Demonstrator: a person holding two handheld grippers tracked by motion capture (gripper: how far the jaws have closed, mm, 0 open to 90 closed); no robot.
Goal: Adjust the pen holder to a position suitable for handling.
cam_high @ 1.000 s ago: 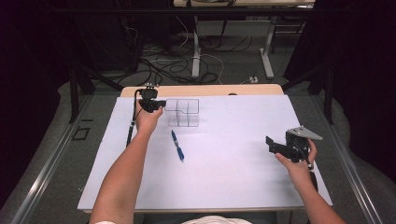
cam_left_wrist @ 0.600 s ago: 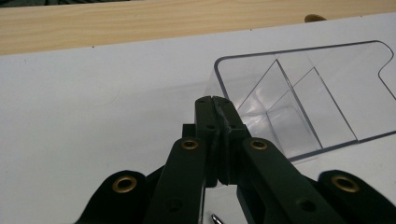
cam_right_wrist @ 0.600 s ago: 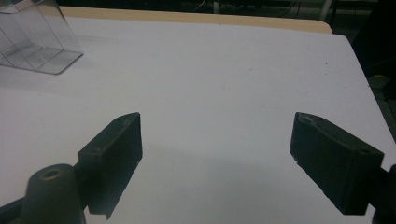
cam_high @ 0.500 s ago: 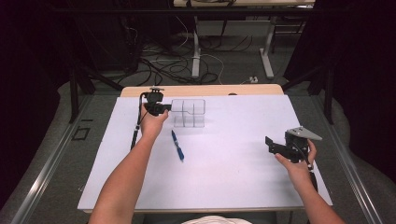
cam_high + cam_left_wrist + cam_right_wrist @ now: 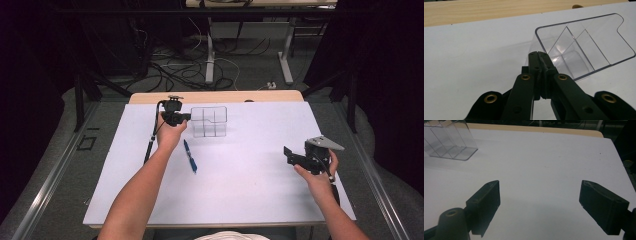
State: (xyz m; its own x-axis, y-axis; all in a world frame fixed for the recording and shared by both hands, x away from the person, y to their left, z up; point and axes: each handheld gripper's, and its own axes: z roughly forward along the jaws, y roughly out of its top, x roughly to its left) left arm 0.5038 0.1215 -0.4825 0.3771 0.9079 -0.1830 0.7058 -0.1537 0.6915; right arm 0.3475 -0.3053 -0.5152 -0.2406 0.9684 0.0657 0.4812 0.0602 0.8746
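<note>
A clear plastic organizer with several compartments stands at the back middle of the white table sheet. My left gripper is shut, and its fingertips rest against the organizer's left wall. In the left gripper view the black pads meet in a thin seam at the rim of the organizer, with nothing seen between them. A blue pen lies just in front of the left hand. My right gripper is held at the right side, open and empty, jaws wide over the bare sheet.
A wooden table edge shows behind the sheet. A black cable trails from the left gripper along the sheet's left side. Past the table are table legs and cables on the floor. The organizer sits far left of the right gripper.
My left hand has moved right and slightly toward the person, and the organizer has shifted right with it. The right hand and the pen have stayed put.
</note>
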